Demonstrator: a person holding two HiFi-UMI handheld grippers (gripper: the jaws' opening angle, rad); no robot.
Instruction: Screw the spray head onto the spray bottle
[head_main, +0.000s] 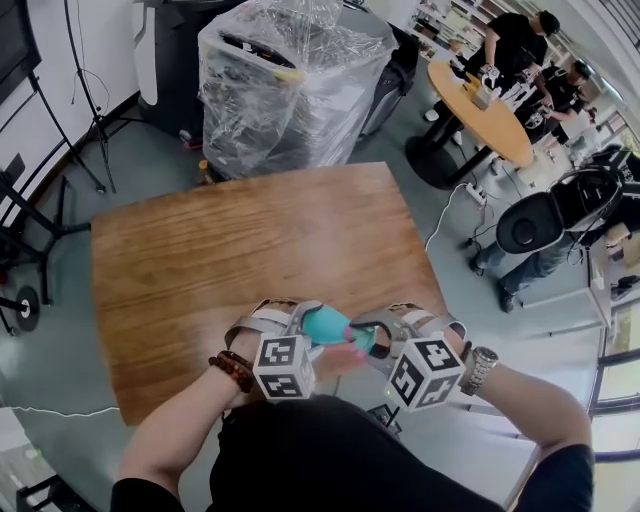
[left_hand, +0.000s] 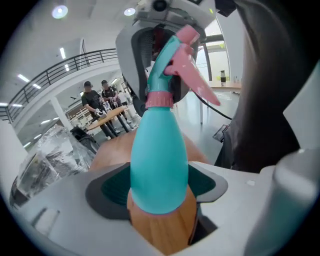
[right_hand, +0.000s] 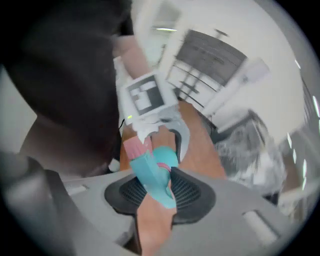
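Gripping the teal spray bottle (left_hand: 159, 165) round its body with the left gripper (head_main: 300, 325), jaws clamped on either side. Pinching the pink-triggered spray head (right_hand: 150, 167), seated on the bottle's neck, in the right gripper (right_hand: 160, 190) jaws. Holding both aloft over the near part of the wooden surface (head_main: 250, 250).

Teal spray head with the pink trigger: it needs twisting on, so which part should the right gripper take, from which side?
Probably the narrow body of the teal spray head above its pink collar, fingers on its two sides, coming end-on, opposite the teal plastic bottle that the left gripper holds. The pink trigger juts out sideways, so keep off it.
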